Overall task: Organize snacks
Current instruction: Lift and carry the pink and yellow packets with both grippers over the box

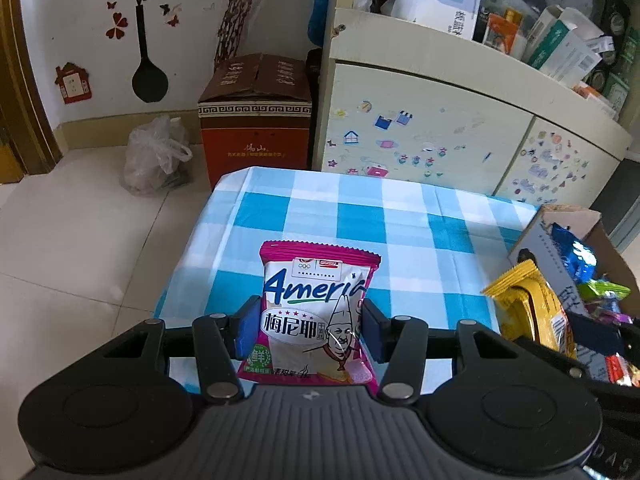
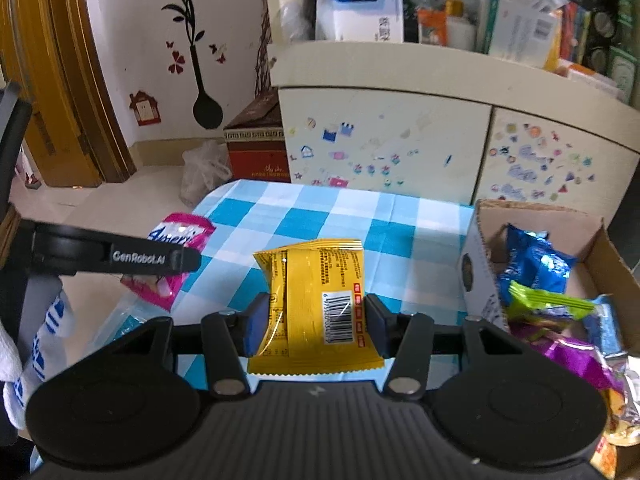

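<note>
The left tongs point(image 1: 308, 330) were clamped on a pink-and-white snack packet point(image 1: 318, 312), blue pads pressed against both of its sides, and held it upright above the blue-and-white checked tabletop point(image 1: 400, 216). The right tongs point(image 2: 312, 326) gripped a yellow snack packet point(image 2: 316, 300) in the same manner, with its barcode side toward the camera. Both packets were clear of the tabletop surface. The left wrist view showed the printed front of the pink-and-white packet in full; the right wrist view showed only its upper and lower edges behind the black side arm of the left tongs, at the left of the frame. The left wrist view showed the yellow packet only partly, at its right edge, just in front of the cardboard box point(image 2: 592, 236). The right wrist view looked into that box, which stood at the right end of the tabletop and held a blue packet point(image 2: 532, 260), a green packet point(image 2: 548, 304) and a purple packet point(image 2: 576, 360), among others. It also showed a white sleeve with blue markings point(image 2: 44, 332) at the lower left. Both tongs pointed forward and downward, side by side, toward a cream cabinet point(image 1: 420, 128) covered with stickers. Left of the cabinet, on the floor, stood a red-brown carton point(image 1: 256, 120) and a clear plastic bag point(image 1: 156, 156).
</note>
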Motion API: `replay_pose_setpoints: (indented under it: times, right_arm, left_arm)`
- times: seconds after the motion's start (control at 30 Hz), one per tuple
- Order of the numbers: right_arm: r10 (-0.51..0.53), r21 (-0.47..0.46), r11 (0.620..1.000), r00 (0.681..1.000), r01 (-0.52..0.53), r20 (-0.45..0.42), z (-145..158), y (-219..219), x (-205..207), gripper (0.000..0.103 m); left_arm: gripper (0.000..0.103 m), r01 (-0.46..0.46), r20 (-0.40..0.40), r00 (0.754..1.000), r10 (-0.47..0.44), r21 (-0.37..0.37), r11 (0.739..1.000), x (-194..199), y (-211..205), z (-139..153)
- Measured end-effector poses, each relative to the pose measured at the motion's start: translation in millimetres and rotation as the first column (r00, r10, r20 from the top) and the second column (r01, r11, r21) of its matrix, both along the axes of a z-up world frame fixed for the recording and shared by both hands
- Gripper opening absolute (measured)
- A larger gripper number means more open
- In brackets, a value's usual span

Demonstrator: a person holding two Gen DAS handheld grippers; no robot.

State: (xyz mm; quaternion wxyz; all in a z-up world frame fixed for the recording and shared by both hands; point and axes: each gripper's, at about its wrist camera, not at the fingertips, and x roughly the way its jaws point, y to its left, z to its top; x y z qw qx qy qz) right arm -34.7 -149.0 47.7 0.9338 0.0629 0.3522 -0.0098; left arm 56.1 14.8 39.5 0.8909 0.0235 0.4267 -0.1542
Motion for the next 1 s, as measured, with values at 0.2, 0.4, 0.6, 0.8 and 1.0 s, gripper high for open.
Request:
replay_pose_setpoints:
  times: [0.2, 0.4, 0.6, 0.8, 1.0]
  right_arm:
    - [-0.007, 0.008, 1.000, 1.000, 0.007, 0.016, 7.6, -3.6, -16.4, 0.051]
    - [0.016, 0.002, 1.000, 0.999, -0.016, 0.030, 13.4, -0.5, -33.3, 0.051]
    - [0.026, -0.006, 1.000, 0.999, -0.026, 0.036, 15.1, -2.3, -48.2, 0.051]
    - [0.023, -0.009, 1.000, 0.998, -0.023, 0.051, 19.6, -11.8, -60.4, 0.051]
    - [-0.005, 0.022, 1.000, 0.995, 0.003, 0.099, 34.0, -30.6, -76.5, 0.051]
  left_arm:
    - [0.057, 0.001, 0.022, 1.000, -0.002, 0.009, 1.000, -18.1, 2.9, 3.9]
    - [0.057, -0.015, 0.012, 1.000, 0.015, 0.006, 1.000, -38.1, 11.6, 0.5]
    - [0.057, -0.025, 0.010, 1.000, 0.025, 0.006, 1.000, -57.9, 19.9, -3.7]
    - [0.057, -0.029, 0.023, 0.999, 0.029, 0.012, 0.999, -79.1, 27.3, -6.7]
    - [0.057, -0.070, 0.013, 0.997, 0.071, -0.019, 0.997, -96.4, 42.8, -6.4]
